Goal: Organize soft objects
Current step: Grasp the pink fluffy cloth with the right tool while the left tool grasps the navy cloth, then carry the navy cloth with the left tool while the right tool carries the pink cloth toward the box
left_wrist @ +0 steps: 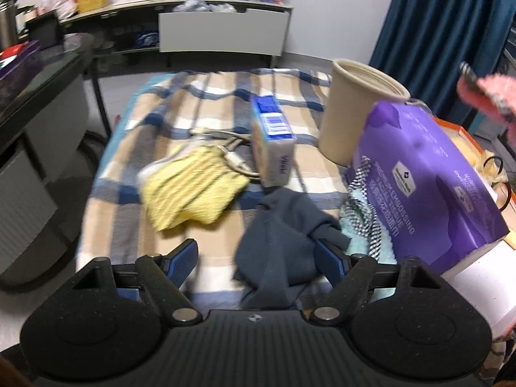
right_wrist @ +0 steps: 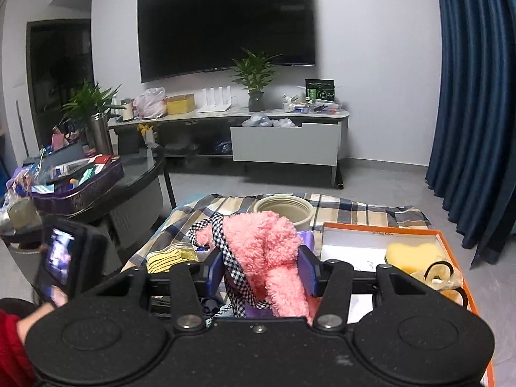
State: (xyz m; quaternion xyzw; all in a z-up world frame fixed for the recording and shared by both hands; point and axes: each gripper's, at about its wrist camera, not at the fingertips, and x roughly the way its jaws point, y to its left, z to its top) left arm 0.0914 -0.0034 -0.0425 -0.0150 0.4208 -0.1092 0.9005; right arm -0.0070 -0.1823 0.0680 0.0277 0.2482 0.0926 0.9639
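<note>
Now right gripper (right_wrist: 262,274) raised above the plaid blanket (right_wrist: 354,209), clamped on a fluffy pink cloth (right_wrist: 267,251) with checked trim | left gripper (left_wrist: 258,258) tilted down, jaws apart, dark grey cloth (left_wrist: 277,242) lying loose between them | purple pack (left_wrist: 429,174) reads "PREMIUM EMBOSSING FACIAL TISSUE" | yellow cloth (left_wrist: 190,190) crumpled on blanket

Orange box (right_wrist: 380,229) — cut off at right edge.
</note>
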